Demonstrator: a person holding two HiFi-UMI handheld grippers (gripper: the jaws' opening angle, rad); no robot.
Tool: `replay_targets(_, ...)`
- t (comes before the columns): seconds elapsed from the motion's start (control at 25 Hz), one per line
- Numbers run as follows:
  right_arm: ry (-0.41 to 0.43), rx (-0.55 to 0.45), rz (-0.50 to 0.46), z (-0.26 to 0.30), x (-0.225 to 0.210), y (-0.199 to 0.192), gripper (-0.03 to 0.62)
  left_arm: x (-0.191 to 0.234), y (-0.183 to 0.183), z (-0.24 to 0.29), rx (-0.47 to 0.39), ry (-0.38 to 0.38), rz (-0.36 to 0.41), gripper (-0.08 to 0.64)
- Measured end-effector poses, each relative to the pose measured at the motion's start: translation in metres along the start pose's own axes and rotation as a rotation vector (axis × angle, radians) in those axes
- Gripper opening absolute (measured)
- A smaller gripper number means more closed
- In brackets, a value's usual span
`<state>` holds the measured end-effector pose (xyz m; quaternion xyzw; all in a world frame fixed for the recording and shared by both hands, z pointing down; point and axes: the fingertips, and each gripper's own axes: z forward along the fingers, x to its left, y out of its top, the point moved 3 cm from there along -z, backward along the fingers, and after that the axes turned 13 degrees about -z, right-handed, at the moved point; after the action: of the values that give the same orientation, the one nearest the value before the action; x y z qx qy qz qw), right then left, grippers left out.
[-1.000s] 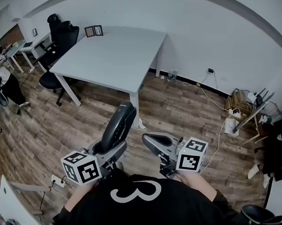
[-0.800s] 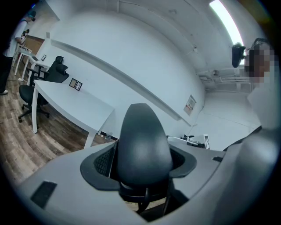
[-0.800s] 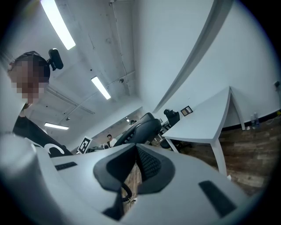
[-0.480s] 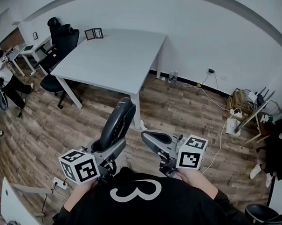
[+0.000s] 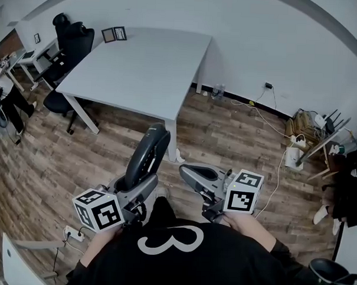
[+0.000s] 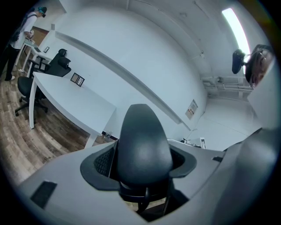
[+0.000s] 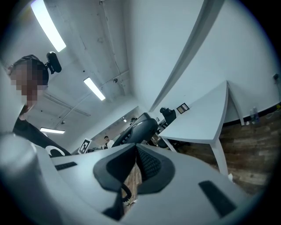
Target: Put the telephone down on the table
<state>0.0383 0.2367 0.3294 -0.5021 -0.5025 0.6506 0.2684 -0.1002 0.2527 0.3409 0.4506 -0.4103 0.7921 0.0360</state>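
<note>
My left gripper (image 5: 134,189) is clenched on the telephone handset (image 5: 148,156). Its pads press either side of the handset's lower end. The handset is dark grey, smooth and rounded. It stands nearly upright out of the jaws and leans towards the table (image 5: 134,72). It is in the air over the wood floor (image 5: 226,141), on my side of the table's near corner and near the white leg (image 5: 171,137) there. My right gripper (image 5: 188,173) has its jaws pressed together on nothing, and it sits beside the left one, apart from the handset. The white tabletop spreads wide ahead. Two small picture frames (image 5: 114,34) stand at its far left corner. A black office chair (image 5: 70,43) is by its left edge, and the wall runs along its far side.
</note>
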Motion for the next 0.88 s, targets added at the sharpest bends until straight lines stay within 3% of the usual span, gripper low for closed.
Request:
replay_targets(0.6, -0.124, -0.054, 0.073, 0.099, -0.132, 0.054, 0.011, 0.081, 0.146, 0.103, 0.114, -0.041, 0.01, 0.29)
replay_targets(0.88, -0.172, -0.038, 0.031, 0.14, -0.172, 0.075, 0.011, 0.112, 0.194, 0.137, 0.127, -0.066, 0.049, 0.29)
